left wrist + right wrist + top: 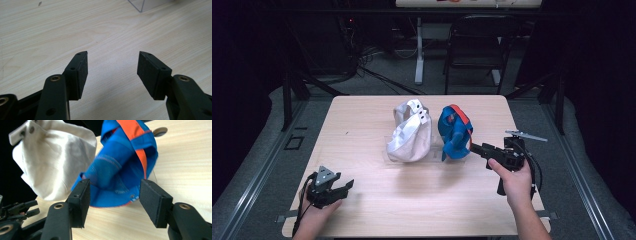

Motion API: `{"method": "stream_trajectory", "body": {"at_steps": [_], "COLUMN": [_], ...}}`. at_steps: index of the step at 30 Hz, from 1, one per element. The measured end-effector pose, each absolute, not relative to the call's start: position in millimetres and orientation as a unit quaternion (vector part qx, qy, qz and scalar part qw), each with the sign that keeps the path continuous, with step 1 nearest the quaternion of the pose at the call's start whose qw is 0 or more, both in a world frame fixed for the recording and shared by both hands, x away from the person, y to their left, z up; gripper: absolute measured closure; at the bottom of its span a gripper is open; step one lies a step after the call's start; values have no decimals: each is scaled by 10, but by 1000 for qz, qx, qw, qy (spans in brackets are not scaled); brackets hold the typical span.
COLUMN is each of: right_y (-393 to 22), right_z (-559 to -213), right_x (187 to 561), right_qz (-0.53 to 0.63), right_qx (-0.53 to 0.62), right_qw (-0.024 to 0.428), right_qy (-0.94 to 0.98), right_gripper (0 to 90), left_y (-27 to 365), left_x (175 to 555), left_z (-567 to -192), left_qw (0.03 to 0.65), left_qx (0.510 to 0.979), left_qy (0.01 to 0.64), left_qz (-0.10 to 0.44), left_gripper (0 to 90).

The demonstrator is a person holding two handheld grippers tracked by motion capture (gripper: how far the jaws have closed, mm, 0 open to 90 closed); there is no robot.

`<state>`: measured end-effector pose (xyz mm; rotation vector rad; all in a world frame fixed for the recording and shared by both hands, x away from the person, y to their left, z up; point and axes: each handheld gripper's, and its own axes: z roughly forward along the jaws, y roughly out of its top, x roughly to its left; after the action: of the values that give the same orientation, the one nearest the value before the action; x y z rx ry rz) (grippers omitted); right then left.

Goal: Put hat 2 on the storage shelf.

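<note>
Presently sitting toward the table's [362,200] far right edge: blue cap [120,170], soft, light, collapsing easily; best pinched at its stiffer brim. Right gripper [113,195] gaping, unloaded; left gripper [112,67] likewise spread, idling.

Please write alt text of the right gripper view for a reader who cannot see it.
The open right hand-held gripper faces a blue cap with an orange stripe, lying on a light wooden table. A white cap lies beside the blue one.
</note>
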<state>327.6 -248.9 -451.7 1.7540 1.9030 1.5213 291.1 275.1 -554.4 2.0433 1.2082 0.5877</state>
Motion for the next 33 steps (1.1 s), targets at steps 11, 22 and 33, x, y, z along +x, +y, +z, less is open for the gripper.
{"method": "stream_trajectory", "body": {"at_steps": [11,22,33], "right_y": [-2509,-2497,-2551], "right_z": [-4808,-5084,-5390], "right_x": [3005,2834,2827], "right_qz": [495,498,479], "right_qx": [583,578,591], "right_qw": [87,83,112], "right_qy": [639,641,640], "right_gripper": [423,416,415], "left_y": [2739,2732,2723], "left_x": [2917,2917,2928], "left_z": [-5555,-5553,-5558], "left_qw": [342,345,343], "left_qx": [786,785,788], "left_qy": [464,465,462], "left_qz": [222,220,218], "left_gripper": [423,423,423]}}
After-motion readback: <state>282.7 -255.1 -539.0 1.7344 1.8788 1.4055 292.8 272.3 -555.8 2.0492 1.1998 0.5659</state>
